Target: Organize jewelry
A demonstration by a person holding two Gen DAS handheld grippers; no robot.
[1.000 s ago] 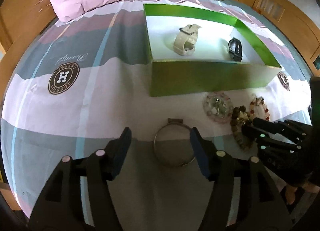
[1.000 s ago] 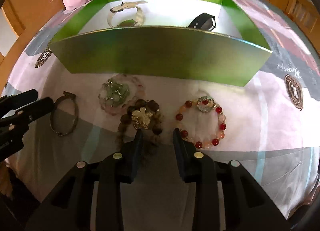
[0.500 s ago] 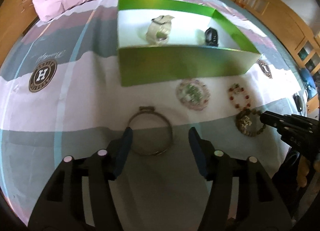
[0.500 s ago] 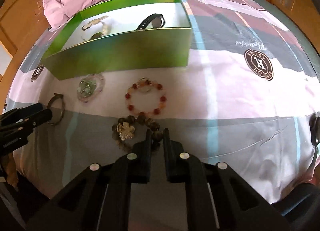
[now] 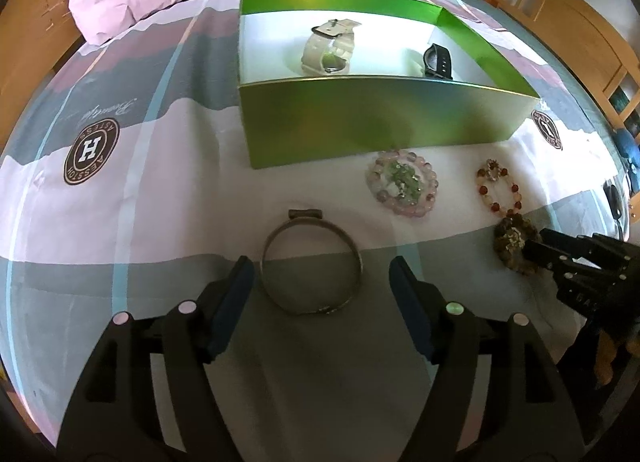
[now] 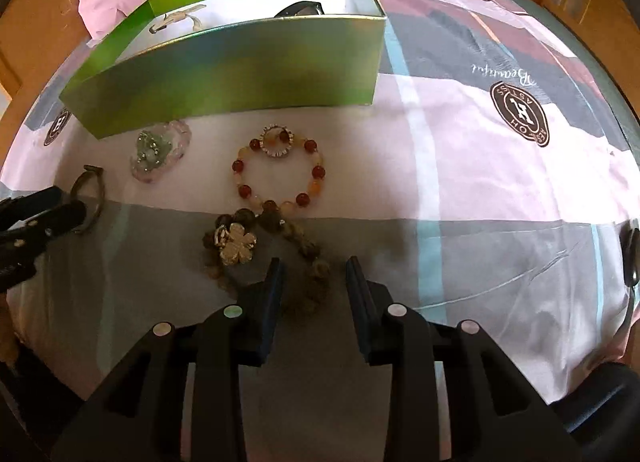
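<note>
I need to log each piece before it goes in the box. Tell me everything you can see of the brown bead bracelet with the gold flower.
The brown bead bracelet is a string of dull, rough-looking brown beads with a shiny gold four-petal flower charm. It lies slack and bunched on the bedsheet, on a grey stripe, outside the green box. Its far end touches the red bead bracelet. Its near end lies between the fingers of the right gripper, whose jaws are opening and do not press it.

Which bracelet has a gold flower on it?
The dark brown beaded bracelet, lying nearest the right gripper. The others show beads or plain metal, no flower.
</note>
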